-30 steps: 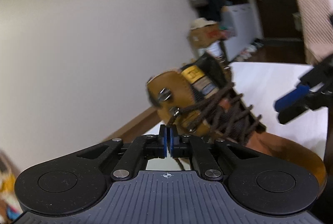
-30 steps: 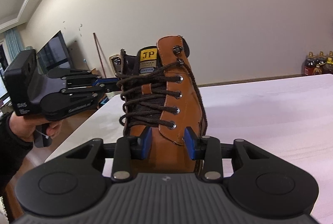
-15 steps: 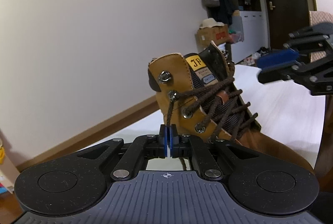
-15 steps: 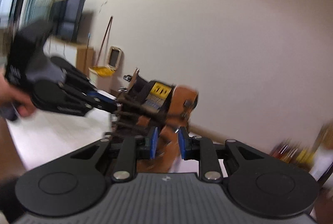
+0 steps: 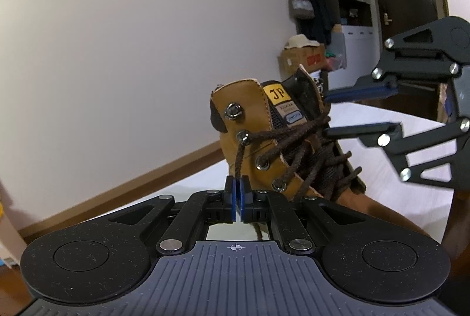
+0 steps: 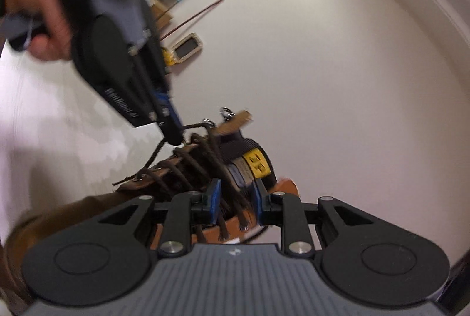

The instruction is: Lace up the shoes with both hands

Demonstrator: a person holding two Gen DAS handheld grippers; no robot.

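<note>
While blurred, right view shows a hand (image 6: 44, 19).

Two wrist cameras, facing the same boot from opposite sides

The left wrist view looks along its own fingers, close to the tan boot (image 5: 264, 145) standing on the white table (image 5: 382, 133), with the right gripper (image 5: 326, 117) coming in from the far right. The right wrist view is rolled hard over, so the boot (image 6: 235, 157) appears tipped, very near, with the left gripper (image 6: 173, 136) at upper left; both views share boot, laces and table.
</note>
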